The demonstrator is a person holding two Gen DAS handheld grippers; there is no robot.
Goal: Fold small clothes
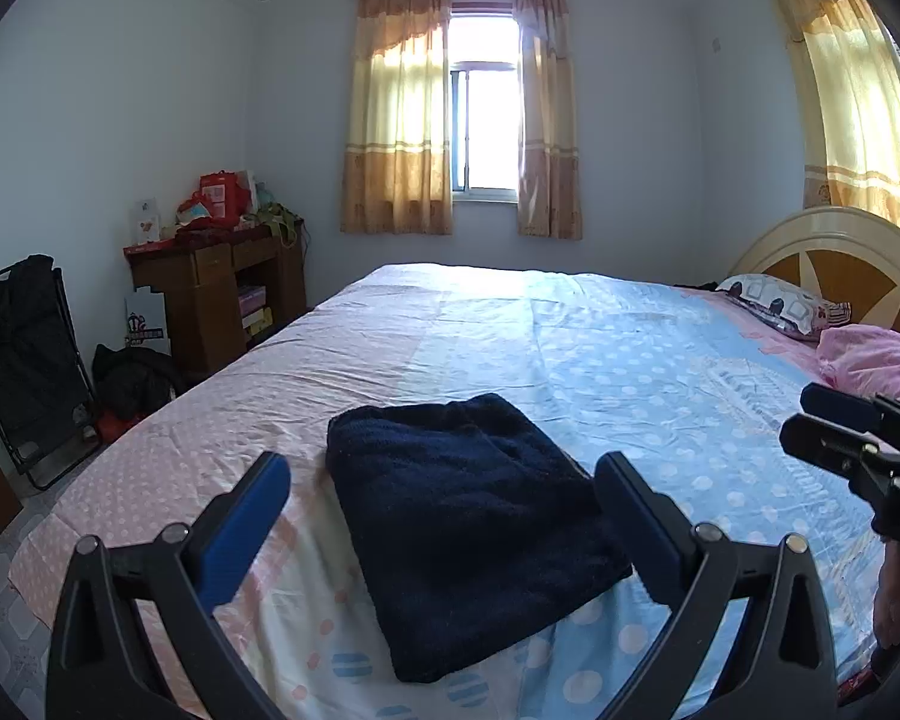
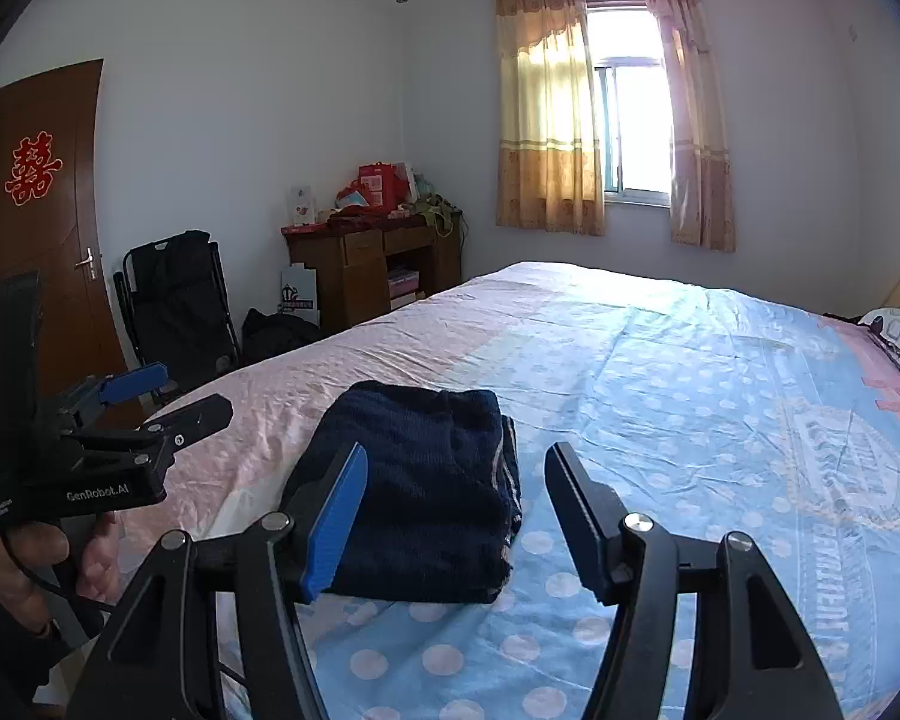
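A dark navy knitted garment (image 1: 468,528) lies folded into a compact rectangle on the bed; it also shows in the right wrist view (image 2: 432,480). My left gripper (image 1: 444,516) is open and empty, held above the near side of the garment, its fingers either side of it. In the right wrist view the left gripper (image 2: 168,396) is at the left, clear of the cloth. My right gripper (image 2: 456,516) is open and empty, above the garment's right edge. In the left wrist view it (image 1: 810,420) sits at the far right.
The bed (image 1: 630,360) has a pink and blue dotted sheet. A pink bundle of cloth (image 1: 876,360) and a pillow (image 1: 774,300) lie by the headboard. A wooden cabinet (image 2: 372,270), a black folding chair (image 2: 177,300) and a door (image 2: 42,228) stand at the left.
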